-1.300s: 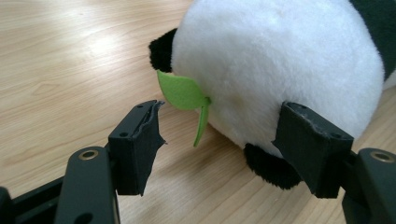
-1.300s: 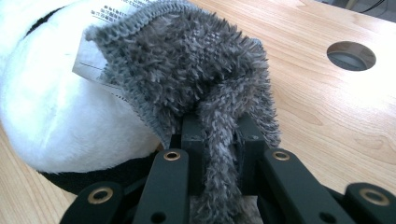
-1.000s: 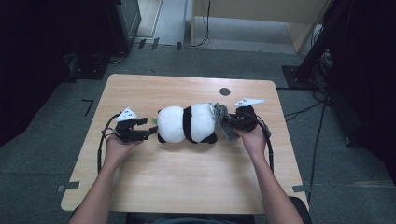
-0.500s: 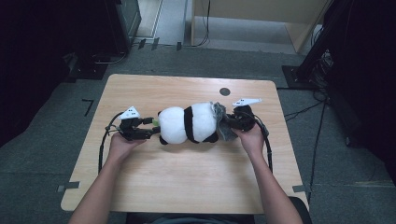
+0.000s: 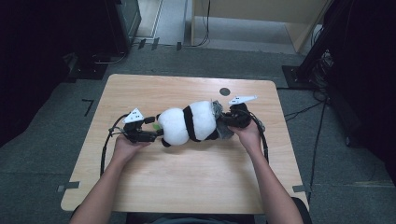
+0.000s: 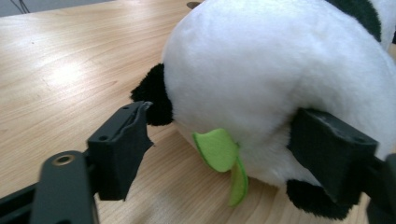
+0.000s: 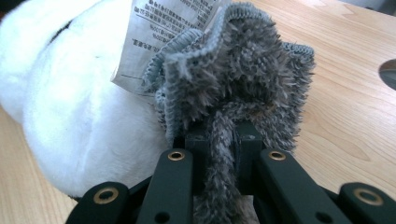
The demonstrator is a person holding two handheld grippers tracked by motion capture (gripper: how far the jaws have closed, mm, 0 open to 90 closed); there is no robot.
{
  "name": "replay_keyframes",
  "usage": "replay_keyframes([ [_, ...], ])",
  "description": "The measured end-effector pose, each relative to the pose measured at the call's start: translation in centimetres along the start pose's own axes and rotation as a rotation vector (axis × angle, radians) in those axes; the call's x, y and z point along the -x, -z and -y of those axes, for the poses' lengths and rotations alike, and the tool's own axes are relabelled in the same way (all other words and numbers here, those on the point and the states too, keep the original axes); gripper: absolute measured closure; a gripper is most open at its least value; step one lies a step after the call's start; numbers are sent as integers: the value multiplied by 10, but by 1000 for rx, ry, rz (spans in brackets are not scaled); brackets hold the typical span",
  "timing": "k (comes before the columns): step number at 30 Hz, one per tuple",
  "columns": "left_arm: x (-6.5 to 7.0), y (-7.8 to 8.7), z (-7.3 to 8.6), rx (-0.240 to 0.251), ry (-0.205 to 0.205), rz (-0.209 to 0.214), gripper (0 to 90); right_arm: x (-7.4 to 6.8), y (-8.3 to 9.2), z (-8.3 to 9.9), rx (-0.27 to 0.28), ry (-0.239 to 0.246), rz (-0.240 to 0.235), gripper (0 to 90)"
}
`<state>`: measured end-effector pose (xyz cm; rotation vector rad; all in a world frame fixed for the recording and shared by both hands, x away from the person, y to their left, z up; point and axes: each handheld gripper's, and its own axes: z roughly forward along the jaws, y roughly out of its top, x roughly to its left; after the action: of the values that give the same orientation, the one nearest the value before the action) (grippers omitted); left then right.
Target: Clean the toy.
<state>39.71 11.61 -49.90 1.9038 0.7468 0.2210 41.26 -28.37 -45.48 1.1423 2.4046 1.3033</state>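
Observation:
A black-and-white plush panda (image 5: 191, 123) lies on its side in the middle of the wooden table (image 5: 187, 186). My left gripper (image 5: 156, 128) is at its left end, open; its jaws have just been opening and now straddle the white fur (image 6: 280, 70). One pad (image 6: 327, 149) rests against the plush and the other pad (image 6: 121, 144) stands clear of it. A green felt leaf (image 6: 217, 149) hangs between them. At the panda's right end my right gripper (image 5: 224, 122) is shut on a grey fluffy cloth (image 7: 243, 70), bunched against the panda (image 7: 70, 93) next to a printed label (image 7: 163, 28).
A dark round hole (image 5: 225, 91) sits in the tabletop behind the panda. Cables trail from both grippers along the table sides. Black equipment and a wooden cabinet (image 5: 252, 18) stand on the floor beyond the far edge.
The left gripper's jaws stand wider apart around the panda's end than before. Both hands and the panda have stayed almost where they were.

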Motion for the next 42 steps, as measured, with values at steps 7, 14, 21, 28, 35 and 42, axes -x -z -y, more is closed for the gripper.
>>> replay_keyframes([
  [7,2,-2,0,0,-22,33,199,3,0,-2,-9,12,-42,815],
  [14,8,-3,1,-12,-53,76,189,4,-5,-9,-10,37,-30,816],
  [21,17,-4,-1,-17,-90,125,184,6,-11,-15,-23,11,-35,817],
  [28,16,-7,-1,-2,-58,133,160,8,-22,-19,-8,-24,-20,820],
  [35,11,-11,2,16,1,167,160,12,-30,-18,19,-76,-7,820],
  [42,18,-10,1,-22,-29,172,360,12,-32,-18,33,-87,22,818],
])
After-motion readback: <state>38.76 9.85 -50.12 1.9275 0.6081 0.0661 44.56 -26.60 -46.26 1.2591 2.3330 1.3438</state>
